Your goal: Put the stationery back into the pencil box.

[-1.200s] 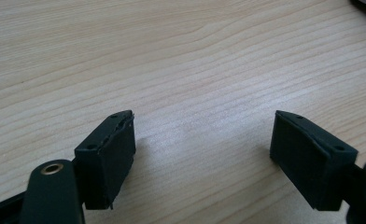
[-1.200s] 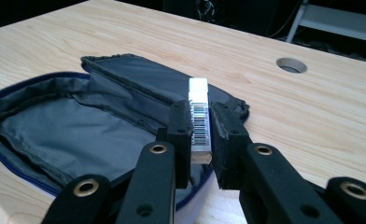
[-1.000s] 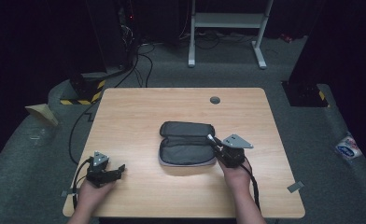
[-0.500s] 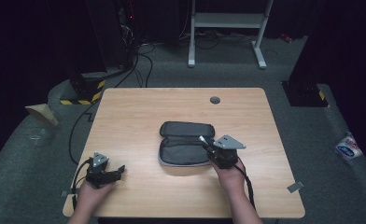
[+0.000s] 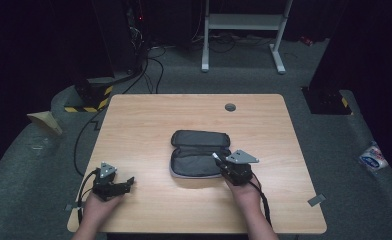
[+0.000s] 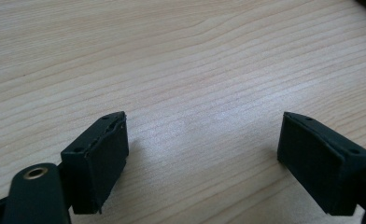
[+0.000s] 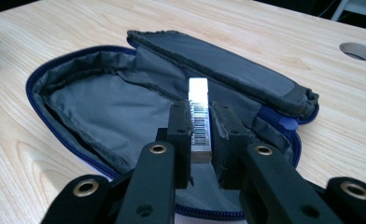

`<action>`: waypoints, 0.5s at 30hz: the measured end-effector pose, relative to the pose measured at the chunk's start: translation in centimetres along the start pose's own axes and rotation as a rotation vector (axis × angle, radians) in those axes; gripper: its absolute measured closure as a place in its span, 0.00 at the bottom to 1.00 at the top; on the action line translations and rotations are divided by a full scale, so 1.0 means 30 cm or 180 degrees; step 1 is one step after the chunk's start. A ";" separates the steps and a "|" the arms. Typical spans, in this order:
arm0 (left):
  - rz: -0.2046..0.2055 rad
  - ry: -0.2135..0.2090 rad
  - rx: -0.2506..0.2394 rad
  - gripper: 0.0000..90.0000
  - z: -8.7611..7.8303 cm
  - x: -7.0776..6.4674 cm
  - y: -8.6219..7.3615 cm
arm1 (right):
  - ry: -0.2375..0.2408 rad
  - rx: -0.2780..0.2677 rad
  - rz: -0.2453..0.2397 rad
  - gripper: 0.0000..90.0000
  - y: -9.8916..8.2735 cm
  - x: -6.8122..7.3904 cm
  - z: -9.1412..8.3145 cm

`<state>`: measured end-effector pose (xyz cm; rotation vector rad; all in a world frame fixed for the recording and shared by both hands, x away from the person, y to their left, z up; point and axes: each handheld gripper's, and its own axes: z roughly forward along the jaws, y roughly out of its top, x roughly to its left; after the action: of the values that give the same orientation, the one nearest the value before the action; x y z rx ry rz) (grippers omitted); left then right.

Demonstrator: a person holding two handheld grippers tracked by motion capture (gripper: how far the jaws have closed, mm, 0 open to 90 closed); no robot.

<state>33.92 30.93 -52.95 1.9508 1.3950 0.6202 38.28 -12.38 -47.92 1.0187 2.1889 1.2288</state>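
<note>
- The right tongs (image 7: 200, 128) are clamped on a small flat white stick with a barcode label (image 7: 199, 114), which stands upright between the two black pads with its top end poking above them.
- In the high view the right tongs (image 5: 217, 157) point up and to the left from the person's right hand (image 5: 245, 192), with the tips over the near right part of the open pouch.
- The grey fabric zip-up pouch with a blue zipper edge (image 7: 106, 100) lies open on the light wooden counter (image 7: 55, 28); its padded lid is folded back on the far side and its grey lining faces up.
- In the high view the pouch (image 5: 199, 152) sits near the middle of the counter (image 5: 149, 120), slightly to the right.
- The held stick hangs above the pouch's lining, close to the hinge side; whether it touches the fabric I cannot tell.
- The left tongs (image 6: 204, 156) have just been opening and stand wide apart, with nothing between the pads but bare wood grain.
- In the high view the left tongs (image 5: 129, 182) rest low near the front left corner of the counter, well apart from the pouch, pointing to the right from the person's left hand (image 5: 100, 205).
- A round grommet hole (image 5: 230, 107) sits in the far part of the counter, beyond the pouch.
</note>
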 end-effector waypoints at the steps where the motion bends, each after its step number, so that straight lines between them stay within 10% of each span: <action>1: 0.0011 0.0002 -0.0002 0.18 0.001 0.000 0.001 | -0.0023 0.0037 0.0000 0.87 -0.004 0.000 -0.001; 15: 0.0021 -0.0018 0.0000 0.18 0.007 -0.001 0.007 | -0.0100 0.0239 0.0051 0.87 -0.048 -0.006 0.011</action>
<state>34.18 30.81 -52.95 1.9565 1.3855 0.6174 38.07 -12.84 -49.32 1.0799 2.2217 1.1377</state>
